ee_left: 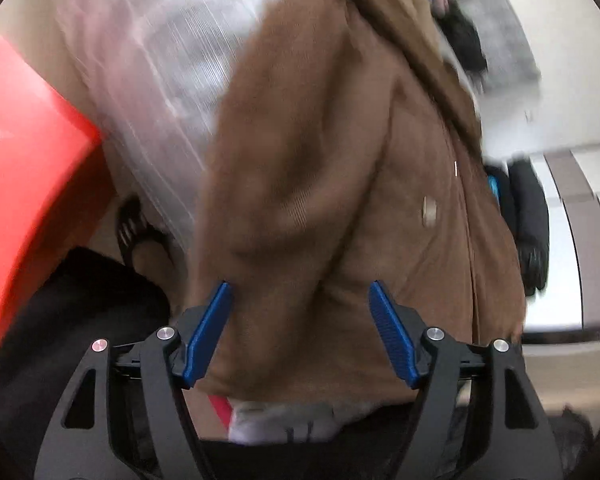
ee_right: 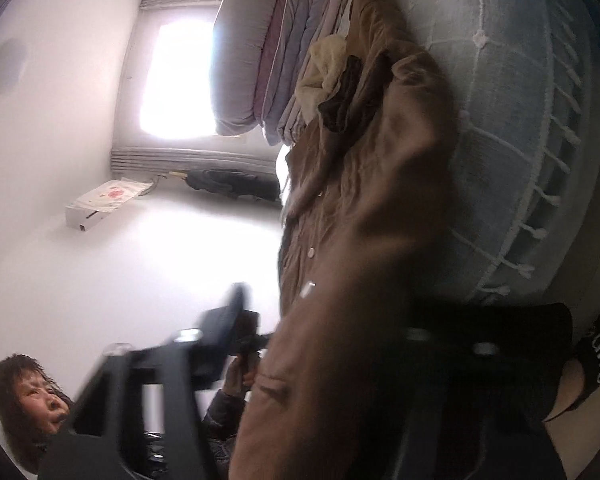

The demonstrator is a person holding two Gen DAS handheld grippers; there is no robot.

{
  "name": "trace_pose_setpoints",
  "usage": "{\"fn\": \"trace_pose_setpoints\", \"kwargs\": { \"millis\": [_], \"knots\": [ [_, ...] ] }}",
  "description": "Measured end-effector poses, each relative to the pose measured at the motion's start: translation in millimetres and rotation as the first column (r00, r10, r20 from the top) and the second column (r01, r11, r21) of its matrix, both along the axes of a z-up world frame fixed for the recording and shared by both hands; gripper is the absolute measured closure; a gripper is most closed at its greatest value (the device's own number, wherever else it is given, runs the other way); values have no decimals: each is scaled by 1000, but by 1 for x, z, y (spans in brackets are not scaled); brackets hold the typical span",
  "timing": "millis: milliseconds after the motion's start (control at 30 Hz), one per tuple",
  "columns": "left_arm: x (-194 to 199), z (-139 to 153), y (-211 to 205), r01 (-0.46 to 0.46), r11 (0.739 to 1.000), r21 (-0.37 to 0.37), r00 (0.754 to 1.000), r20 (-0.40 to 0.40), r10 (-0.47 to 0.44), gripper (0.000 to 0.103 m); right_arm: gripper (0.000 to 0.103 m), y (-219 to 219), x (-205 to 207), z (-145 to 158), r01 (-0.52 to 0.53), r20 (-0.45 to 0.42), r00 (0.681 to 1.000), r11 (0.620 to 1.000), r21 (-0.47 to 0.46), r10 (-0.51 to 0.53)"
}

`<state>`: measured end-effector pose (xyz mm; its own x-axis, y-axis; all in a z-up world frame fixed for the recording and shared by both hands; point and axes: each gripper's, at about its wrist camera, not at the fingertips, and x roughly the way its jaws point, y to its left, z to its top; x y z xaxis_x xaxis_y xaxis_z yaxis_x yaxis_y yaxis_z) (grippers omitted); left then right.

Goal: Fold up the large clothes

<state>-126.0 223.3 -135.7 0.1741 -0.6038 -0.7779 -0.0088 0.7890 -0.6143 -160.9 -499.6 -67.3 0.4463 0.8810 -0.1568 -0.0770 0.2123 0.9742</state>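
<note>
We've got the brown coat (ee_left: pixel 340 168) draped over the bed (ee_right: pixel 512 128), collar end toward the stacked quilts (ee_right: pixel 268 60) at 12 o'clock in the right wrist view, hem end hanging off the edge toward us. Reads as corduroy, buttons down the front placket. Laid along the bed so the long body is supported and only the end being folded gets lifted.

Left gripper (ee_left: pixel 300 320): jaws stand wide, blue pads either side of a thick bunch of coat fabric. The left pad looks to touch the cloth edge, but we see no pinch; the fabric hangs between the jaws rather than being clamped. Looks like it's lined up to take a thick fold, not a single layer.

Right gripper (ee_right: pixel 340 344): mostly buried under coat cloth at 6 o'clock in its own view. One black finger shows at 7 o'clock; the other is hidden behind the fabric. We can't tell from the picture whether it has hold of the coat, though cloth over the jaws suggests it carries or pins that end.

Our read: early in the fold, the near end gathered so it can go up over the body.

Clutter: red box (ee_left: pixel 28 160) at 9 o'clock in the left view, the person's sandalled foot (ee_left: pixel 140 236) beside it on the floor. The loose hem could snag there.
</note>
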Motion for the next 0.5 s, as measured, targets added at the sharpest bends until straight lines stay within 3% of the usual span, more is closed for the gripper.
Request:
{"fn": "trace_pose_setpoints", "kwargs": {
  "millis": [67,167,233,267,300,333,400,500],
  "knots": [
    [2,5,15,-65,997,-35,997,27,66,35,78,-1,-4,1,14,12,1000,1000,6,-14],
    [10,3,20,-47,997,-57,998,31,49,35,78,-2,-7,2,1,3,1000,1000,1,-1],
    [23,-8,22,7,994,-112,1000,29,-3,31,66,-3,-6,-3,-17,-41,999,1000,18,17],
    [29,-15,23,28,991,-132,999,19,-25,31,47,-3,-7,-5,-21,-55,998,999,33,23],
    [33,-21,24,39,992,-118,999,8,-38,31,33,-5,-9,-4,-20,-60,998,999,35,22],
    [38,-29,28,38,995,-96,999,-7,-39,31,32,-6,-11,-2,-16,-59,998,999,31,18],
    [45,-37,34,51,991,-123,998,-28,-54,31,30,-6,-14,3,-17,-60,998,999,28,19],
    [55,-31,31,141,974,-175,990,20,-140,31,24,-2,-14,10,-29,-67,997,999,18,30]
  ]
}}
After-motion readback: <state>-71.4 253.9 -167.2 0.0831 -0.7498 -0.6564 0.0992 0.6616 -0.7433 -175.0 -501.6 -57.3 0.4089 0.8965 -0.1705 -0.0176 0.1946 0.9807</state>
